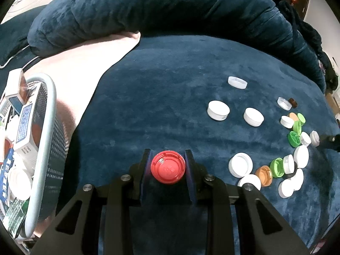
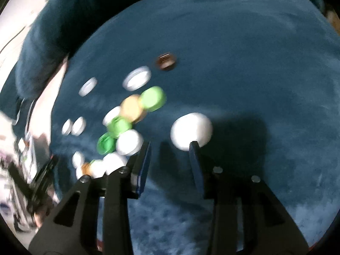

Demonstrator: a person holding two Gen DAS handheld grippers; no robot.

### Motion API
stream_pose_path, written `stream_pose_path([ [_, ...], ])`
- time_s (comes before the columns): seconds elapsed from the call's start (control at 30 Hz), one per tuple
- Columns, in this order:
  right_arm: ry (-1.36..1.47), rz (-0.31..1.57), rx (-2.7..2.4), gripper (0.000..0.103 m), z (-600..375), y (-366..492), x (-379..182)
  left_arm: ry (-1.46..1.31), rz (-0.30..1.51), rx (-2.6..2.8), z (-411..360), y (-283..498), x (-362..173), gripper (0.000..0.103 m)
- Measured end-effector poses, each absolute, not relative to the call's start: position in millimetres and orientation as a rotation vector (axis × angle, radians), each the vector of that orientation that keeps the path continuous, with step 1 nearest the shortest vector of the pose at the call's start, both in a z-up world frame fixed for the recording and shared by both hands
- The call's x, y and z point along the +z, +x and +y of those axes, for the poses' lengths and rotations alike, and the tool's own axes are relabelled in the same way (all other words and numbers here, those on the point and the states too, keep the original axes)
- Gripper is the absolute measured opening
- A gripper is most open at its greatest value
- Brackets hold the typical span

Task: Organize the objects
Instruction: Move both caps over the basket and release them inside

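At lower centre, the left gripper (image 1: 167, 167) pinches a light, stiff red cap (image 1: 167, 166) by its ribbed rim; the right gripper (image 2: 170, 148) gapes empty.

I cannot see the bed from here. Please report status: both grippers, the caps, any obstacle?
Left gripper shut on red cap. Right gripper open, empty, near large white cap. Loose caps beside it; view blurred. Basket at left, path unobstructed.

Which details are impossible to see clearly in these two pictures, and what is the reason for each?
- Right wrist view: motion blur smears the scattered plastic bottle caps; their exact count and contacts are unclear.
- Right wrist view: the large white round cap is partly covered by the open right gripper; contact cannot be judged.
- Left wrist view: the pale mesh basket is cut by the left edge; box print is unreadable.
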State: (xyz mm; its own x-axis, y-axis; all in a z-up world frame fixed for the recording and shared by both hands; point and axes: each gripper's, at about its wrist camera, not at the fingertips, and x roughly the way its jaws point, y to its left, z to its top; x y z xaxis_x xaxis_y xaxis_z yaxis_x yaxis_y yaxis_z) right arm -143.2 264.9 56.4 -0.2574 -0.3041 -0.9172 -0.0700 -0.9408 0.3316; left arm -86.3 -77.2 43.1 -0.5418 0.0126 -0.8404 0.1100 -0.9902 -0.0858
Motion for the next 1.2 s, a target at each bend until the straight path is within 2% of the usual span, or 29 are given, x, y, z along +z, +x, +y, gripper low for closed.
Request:
stream_pose_path([
  [0.23, 1.799, -0.205, -2.206, 0.04, 193.1, -136.0, 49.2, 1.485, 0.196, -2.727, -67.2, -81.2, 47.6, 0.031],
  [0.3, 1.811, -0.148, -2.211, 0.044, 178.6, -135.0, 45.1, 1.482, 0.194, -2.731, -67.0, -80.2, 48.8, 0.031],
  [0.37, 1.83, -0.105, -2.237, 0.061, 170.7, -134.0, 40.7, 1.479, 0.203, -2.731, -68.4, -79.9, 50.4, 0.031],
  [0.43, 1.85, -0.08, -2.261, 0.063, 166.1, -134.6, 36.2, 1.475, 0.207, -2.734, -69.9, -80.3, 51.3, 0.031],
  [0.6, 1.9, -0.04, -2.332, 0.061, 159.4, -138.2, 23.8, 1.48, 0.213, -2.734, -71.0, -78.8, 51.9, 0.031],
  [0.63, 1.902, -0.027, -2.346, 0.057, 158.8, -137.5, 21.9, 1.478, 0.213, -2.734, -70.9, -79.0, 52.2, 0.031],
  [0.67, 1.904, 0.002, -2.365, 0.047, 158.6, -136.3, 21.7, 1.474, 0.213, -2.735, -71.7, -78.2, 52.7, 0.031],
  [0.7, 1.896, 0.023, -2.372, 0.042, 159.3, -135.3, 22.8, 1.471, 0.217, -2.736, -73.1, -77.0, 53.3, 0.031],
  [0.77, 1.878, -0.018, -2.364, 0.041, 164.8, -133.2, 27.0, 1.467, 0.225, -2.739, -74.6, -74.4, 55.2, 0.031],
  [0.97, 1.789, -0.299, -2.338, 0.041, 188.4, -118.9, 53.1, 1.43, 0.288, -2.782, -79.6, -59.5, 75.2, 0.031],
  [1.2, 1.644, -0.253, -2.315, 0.041, 151.5, -95.6, 96.3, 1.309, 0.311, -2.835, -104.1, -20.5, 119.4, 0.031],
])
